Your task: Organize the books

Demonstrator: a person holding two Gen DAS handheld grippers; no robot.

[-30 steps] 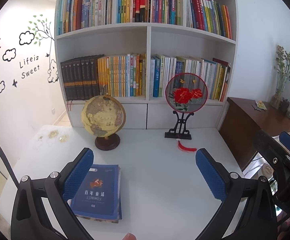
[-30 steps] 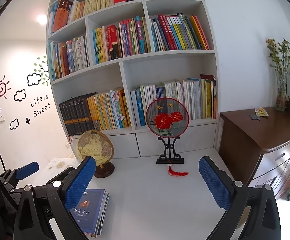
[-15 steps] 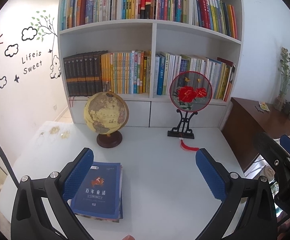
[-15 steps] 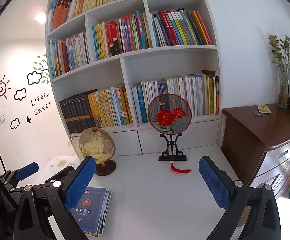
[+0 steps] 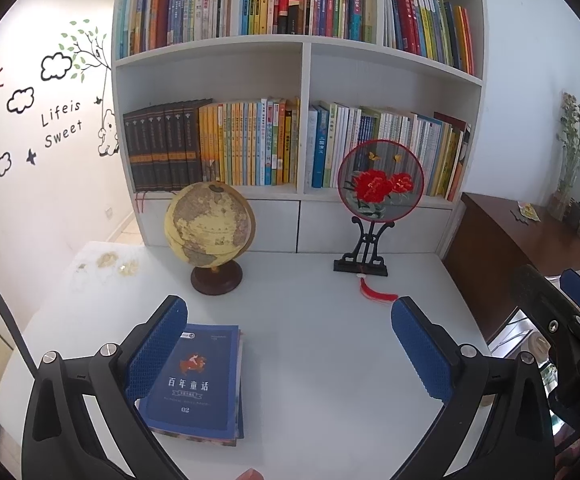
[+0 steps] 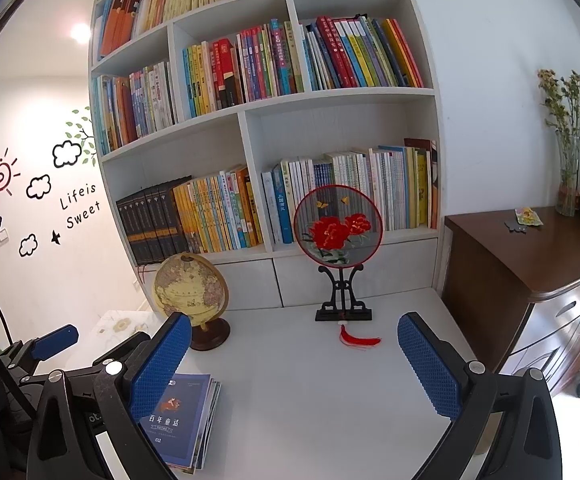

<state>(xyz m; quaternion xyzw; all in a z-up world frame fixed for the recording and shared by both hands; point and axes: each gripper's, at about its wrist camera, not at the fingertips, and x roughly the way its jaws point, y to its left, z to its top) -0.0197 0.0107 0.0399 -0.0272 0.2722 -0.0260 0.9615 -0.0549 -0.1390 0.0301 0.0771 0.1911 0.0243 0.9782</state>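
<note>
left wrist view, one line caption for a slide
Open left tongs above the blue book stack on the white desk.

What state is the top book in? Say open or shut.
Shut. The top book lies flat on its stack, blue front cover up, title showing, no pages spread. Neither gripper touches it.

A tall white bookcase (image 6: 265,120) is standing against the back wall, and wall stickers (image 5: 49,92) of a sun, clouds and a tree are decorating the white wall to its left. A dark wooden cabinet (image 6: 530,264) is sitting to the right, a vase of dried flowers (image 6: 566,176) resting on it. A ceiling light (image 6: 79,33) is glowing overhead.
</note>
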